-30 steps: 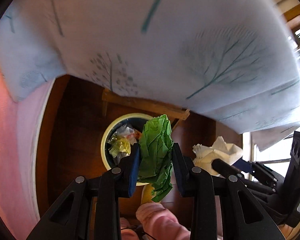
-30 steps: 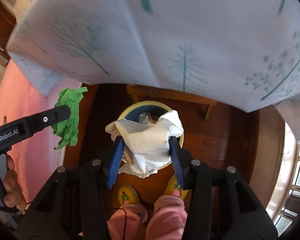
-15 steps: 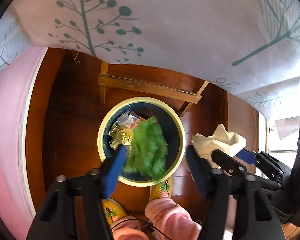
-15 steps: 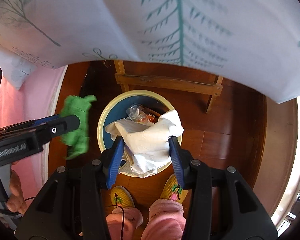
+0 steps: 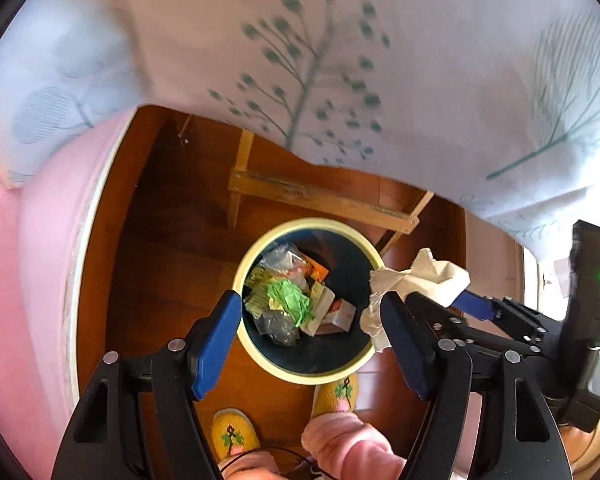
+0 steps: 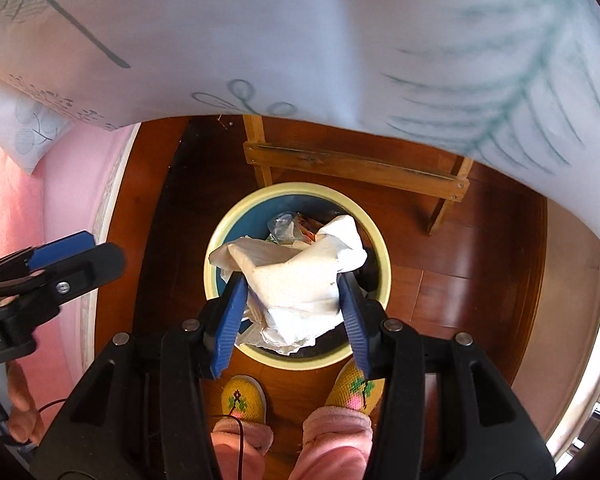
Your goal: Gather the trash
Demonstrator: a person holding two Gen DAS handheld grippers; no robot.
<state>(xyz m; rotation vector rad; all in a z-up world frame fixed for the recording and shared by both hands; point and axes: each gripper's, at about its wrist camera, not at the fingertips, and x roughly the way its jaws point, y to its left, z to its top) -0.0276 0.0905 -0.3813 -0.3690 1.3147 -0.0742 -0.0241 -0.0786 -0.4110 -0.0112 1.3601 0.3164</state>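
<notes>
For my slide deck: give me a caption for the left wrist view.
Left claw opening, empty, above the trash bin; green paper lies inside among other trash.

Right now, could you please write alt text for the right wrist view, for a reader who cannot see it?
The right gripper, its jaws opening, has crumpled white paper between its pads above a yellow-rimmed bin of trash on a wooden floor. The left gripper shows at the left, yellow slippers below.
</notes>
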